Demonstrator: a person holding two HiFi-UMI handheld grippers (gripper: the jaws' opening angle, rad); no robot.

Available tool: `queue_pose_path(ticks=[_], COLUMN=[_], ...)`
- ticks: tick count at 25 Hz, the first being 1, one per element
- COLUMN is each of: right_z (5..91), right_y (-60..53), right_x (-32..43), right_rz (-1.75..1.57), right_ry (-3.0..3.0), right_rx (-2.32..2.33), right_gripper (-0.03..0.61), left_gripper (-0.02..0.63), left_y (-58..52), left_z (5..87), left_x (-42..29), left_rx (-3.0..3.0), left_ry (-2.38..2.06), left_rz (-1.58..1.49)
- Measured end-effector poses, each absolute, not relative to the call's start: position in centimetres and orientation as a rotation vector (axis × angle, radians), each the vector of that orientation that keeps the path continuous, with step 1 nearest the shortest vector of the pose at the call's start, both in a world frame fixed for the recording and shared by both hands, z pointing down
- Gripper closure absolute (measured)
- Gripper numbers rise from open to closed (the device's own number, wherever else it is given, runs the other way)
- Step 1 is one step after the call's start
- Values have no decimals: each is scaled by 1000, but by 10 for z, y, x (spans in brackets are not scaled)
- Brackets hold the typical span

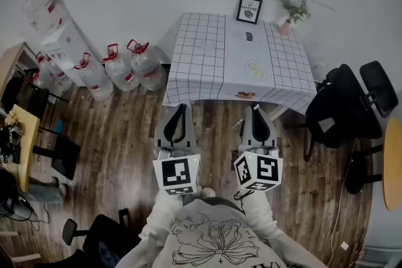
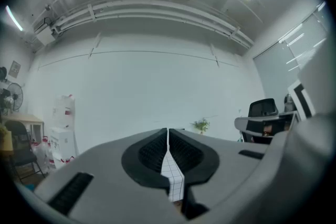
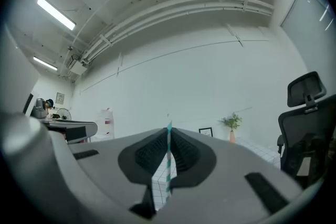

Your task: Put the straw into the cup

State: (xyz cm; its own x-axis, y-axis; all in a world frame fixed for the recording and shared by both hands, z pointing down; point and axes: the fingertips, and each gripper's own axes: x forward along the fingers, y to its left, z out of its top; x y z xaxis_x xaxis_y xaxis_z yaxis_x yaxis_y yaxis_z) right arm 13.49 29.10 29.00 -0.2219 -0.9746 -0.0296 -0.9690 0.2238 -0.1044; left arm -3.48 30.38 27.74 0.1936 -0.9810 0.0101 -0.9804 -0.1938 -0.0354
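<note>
My left gripper [image 2: 168,138] is closed, jaw against jaw, with only the checked table [image 1: 201,59] showing past the tips. My right gripper [image 3: 169,136] is clamped on the teal-striped straw [image 3: 168,162], upright at the centre of its view. In the head view both grippers sit lower centre, short of the table.

left gripper [image 1: 181,108], right gripper [image 1: 255,110], both short of checked table [image 1: 201,53]

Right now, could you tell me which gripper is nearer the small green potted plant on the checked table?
Right. The right gripper hovers short of the checked table, green potted plant ahead-right; the left gripper sits farther left.
</note>
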Motion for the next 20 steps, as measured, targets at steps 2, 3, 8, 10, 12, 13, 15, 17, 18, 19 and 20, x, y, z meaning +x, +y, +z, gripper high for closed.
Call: queue_pose_path(ticks=[2,3,8,10,12,13,15,17,18,19,20], right_z=[292,292,296,299,302,303,305,307,308,309,310], right_y=[289,288,284,282,279,276,271,263,259,254,249], right_x=[137,138,145,147,148,149,149,150,150,151,151], right_rz=[-106,-106,-105,-116,-128,-132,-139,-150,-156,-161,-165], right_ry=[2386,2387,2399,2406,2414,2417,2420,2419,2418,2418,2417], right_rx=[-1898,-1897,-1875,-1867,-1860,-1857,-1852,-1850,-1850,-1850,-1851], right_gripper=[563,563,563,563,563,563,563,563,563,563,563], left_gripper=[603,603,603,603,603,603,603,603,603,603,603], left_y=[302,301,300,299,297,295,290,283,279,274,269], left_z=[278,279,284,287,289,290,292,294,295,296,297], left_x=[-33,-32,-27,-23,-21,-20,-18,-17,-17,-17,-17], left_rx=[-2409,-2407,-2391,-2390,-2391,-2391,-2391,-2392,-2393,-2394,-2396], left_ry=[1984,1986,2008,2016,2022,2023,2023,2025,2025,2026,2027], left_rz=[-49,-49,-44,-49,-57,-62,-73,-83,-87,-90,-92])
